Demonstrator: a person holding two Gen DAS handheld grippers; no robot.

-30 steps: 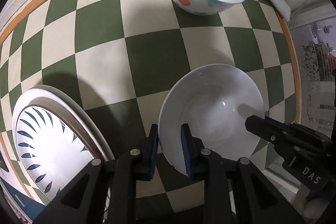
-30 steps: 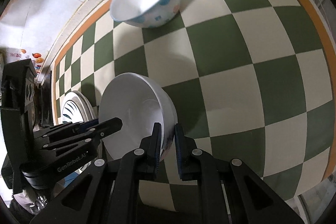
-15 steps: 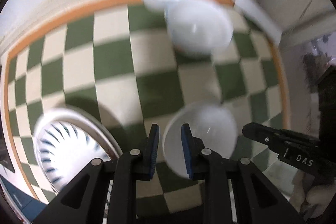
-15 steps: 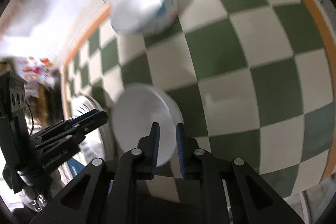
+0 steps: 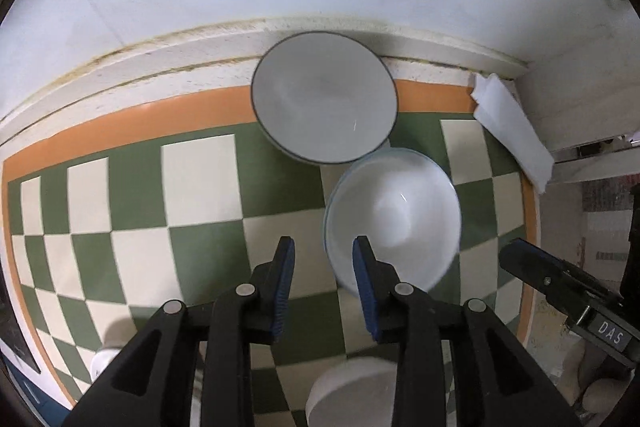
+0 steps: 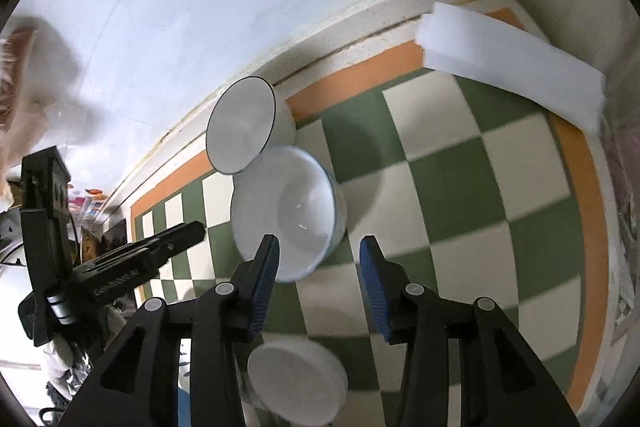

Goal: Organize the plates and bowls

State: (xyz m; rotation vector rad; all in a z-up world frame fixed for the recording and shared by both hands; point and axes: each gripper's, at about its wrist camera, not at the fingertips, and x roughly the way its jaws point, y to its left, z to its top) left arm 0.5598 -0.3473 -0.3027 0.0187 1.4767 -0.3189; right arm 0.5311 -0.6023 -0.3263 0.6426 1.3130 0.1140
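A white bowl with a pale blue rim (image 5: 394, 217) stands on the checked cloth just ahead of both grippers; it also shows in the right wrist view (image 6: 286, 219). Behind it, by the wall, stands a white bowl with a dark rim (image 5: 324, 107), also in the right wrist view (image 6: 240, 125). A plain white bowl (image 5: 352, 391) lies low and near, below the fingers, blurred; it shows in the right wrist view too (image 6: 298, 379). My left gripper (image 5: 323, 287) is open and empty. My right gripper (image 6: 318, 277) is open and empty.
A green and cream checked cloth with an orange border (image 5: 200, 187) covers the table against a white wall. A folded white sheet (image 5: 512, 131) lies at the back right corner, also in the right wrist view (image 6: 512, 63). The table's right edge is close.
Both grippers have opened and let go of the plain white bowl, then lifted and tilted toward the wall. The plain bowl now lies below them; the patterned plate has left the view.
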